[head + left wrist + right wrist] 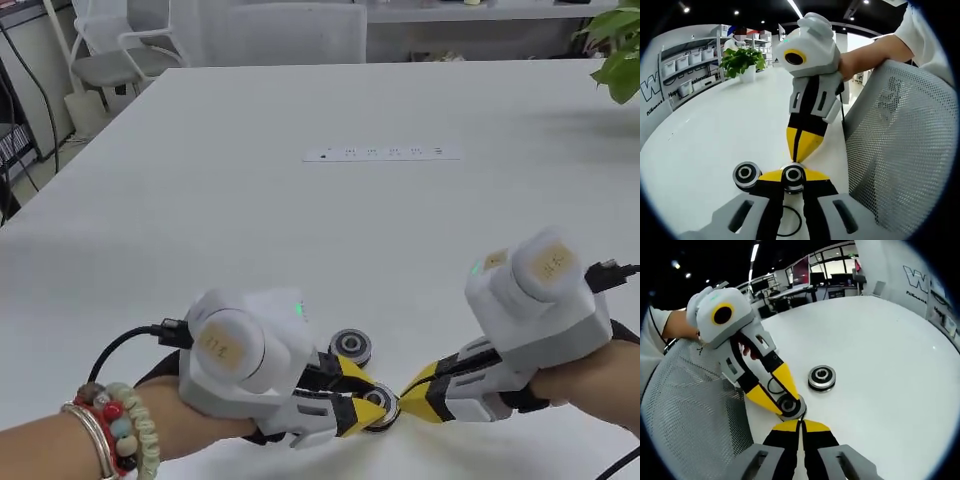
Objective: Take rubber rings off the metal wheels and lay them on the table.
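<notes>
Left gripper up close pinches one metal wheel near the table edge. Right gripper, jaws pressed together, pokes its rim. One rubber ring looks already off; the farther wheel seems untouched.

White table, mesh chair, potted plant, storage shelves, ceiling spotlights.

Power strip lying flat; potted plant upright before shelves of white bins; grey mesh chair back nearby.

White left gripper and right gripper, yellow-tipped black fingers (black-cabled); beaded bracelets.
</notes>
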